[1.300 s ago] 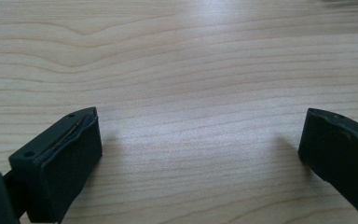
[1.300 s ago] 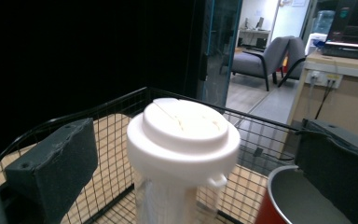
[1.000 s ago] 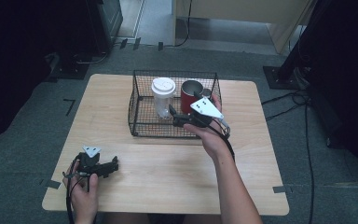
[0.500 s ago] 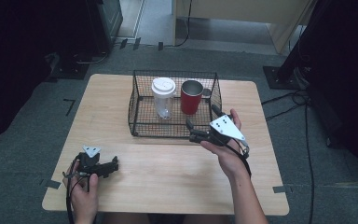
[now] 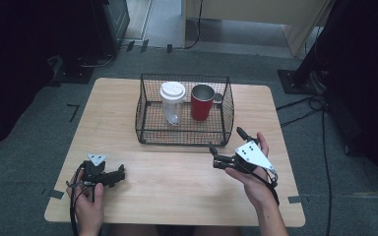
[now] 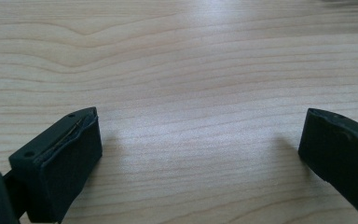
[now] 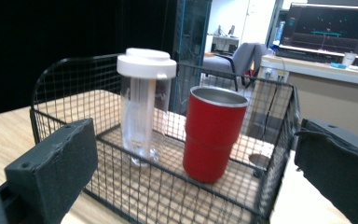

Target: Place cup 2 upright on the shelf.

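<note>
The right tool (image 5: 225, 147) hangs above the bench (image 5: 177, 196) near its right edge, just in front of the black wire basket (image 5: 142, 118), its jaws spread wide with nothing between them. In the right gripper view the basket's near wall stands between those jaws. The basket sits at the middle of the bench's far edge. Inside it stand two things side by side and a little apart: a clear tumbler (image 5: 173, 103) with a white lid, and to its right a red metal cup (image 5: 202, 102), open-topped with a silvery inside. A grey part shows beside the cup, perhaps a handle. The near half of the bench lies bare between the two hands. The left tool (image 5: 113, 174) rests at the near left corner, jaws wide over plain wood, gripping nothing.
</note>
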Available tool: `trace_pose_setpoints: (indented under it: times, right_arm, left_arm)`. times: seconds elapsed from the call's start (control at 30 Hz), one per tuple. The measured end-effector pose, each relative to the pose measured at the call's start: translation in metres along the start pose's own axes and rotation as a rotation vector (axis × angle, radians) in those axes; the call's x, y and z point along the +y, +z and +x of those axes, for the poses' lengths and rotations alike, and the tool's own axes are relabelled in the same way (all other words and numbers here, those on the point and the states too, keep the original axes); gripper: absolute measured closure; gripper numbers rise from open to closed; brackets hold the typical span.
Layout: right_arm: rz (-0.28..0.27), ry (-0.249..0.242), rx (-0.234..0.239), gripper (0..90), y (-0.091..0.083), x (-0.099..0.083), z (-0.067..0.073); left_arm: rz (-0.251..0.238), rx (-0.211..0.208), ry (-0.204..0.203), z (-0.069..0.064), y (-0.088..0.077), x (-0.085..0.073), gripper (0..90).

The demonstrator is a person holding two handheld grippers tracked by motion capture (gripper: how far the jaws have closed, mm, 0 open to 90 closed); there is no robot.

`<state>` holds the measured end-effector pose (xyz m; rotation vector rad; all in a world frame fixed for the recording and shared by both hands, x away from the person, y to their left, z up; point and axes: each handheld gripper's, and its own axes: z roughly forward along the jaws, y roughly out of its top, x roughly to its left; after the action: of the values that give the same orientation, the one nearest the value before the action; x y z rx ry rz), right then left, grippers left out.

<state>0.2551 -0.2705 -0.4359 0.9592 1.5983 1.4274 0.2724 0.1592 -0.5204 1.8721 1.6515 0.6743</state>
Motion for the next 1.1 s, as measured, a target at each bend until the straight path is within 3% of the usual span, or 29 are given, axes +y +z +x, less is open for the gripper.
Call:
trace_pose_setpoints:
  times: [0.43,1.1]
  right_arm:
    - [0.041,0.013,-0.065,0.0,-0.028,-0.024,-0.021]
    - [0.131,0.057,-0.224,0.0,-0.079,-0.068,-0.068]
  left_arm:
    - [-0.002,0.001,-0.003,0.000,0.000,0.000,0.1]
    - [0.000,0.001,0.000,0.000,0.000,0.000,0.1]
